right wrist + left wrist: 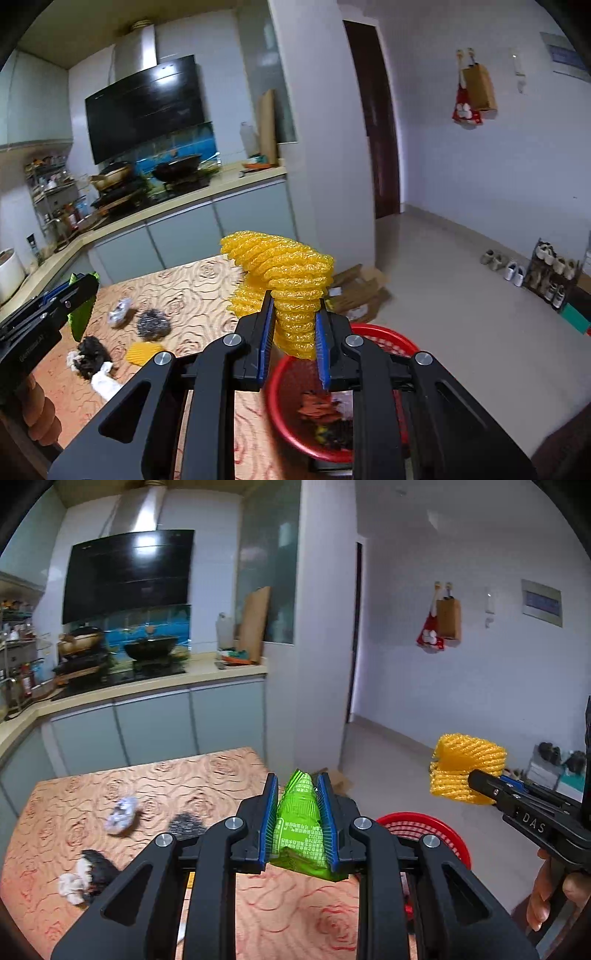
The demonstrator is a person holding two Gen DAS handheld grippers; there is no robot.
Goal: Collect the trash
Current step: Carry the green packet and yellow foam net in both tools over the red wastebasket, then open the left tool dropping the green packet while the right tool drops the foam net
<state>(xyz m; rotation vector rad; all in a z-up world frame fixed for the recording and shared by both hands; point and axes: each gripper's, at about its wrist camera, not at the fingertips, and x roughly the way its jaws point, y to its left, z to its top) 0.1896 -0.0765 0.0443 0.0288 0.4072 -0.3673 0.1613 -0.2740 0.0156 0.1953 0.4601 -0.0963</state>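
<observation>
My left gripper (pixel 298 786) is shut on a green snack wrapper (pixel 301 827) and holds it above the table's right side. My right gripper (pixel 295 306) is shut on a yellow foam net (pixel 286 284) and holds it above the red basket (pixel 280 384), which has trash inside. In the left wrist view the foam net (pixel 463 768) hangs right of the basket (pixel 439 830). On the rose-patterned table (pixel 207 284) lie a crumpled foil ball (pixel 120 312), a steel scourer (pixel 153 325), a yellow foam piece (pixel 142 352) and a black-and-white wad (pixel 90 360).
A kitchen counter (pixel 155 686) with stove and pans runs behind the table. Flattened cardboard (pixel 360 288) lies on the floor past the table. A shoe rack (pixel 552 273) stands by the right wall. A doorway (pixel 376 122) opens at the back.
</observation>
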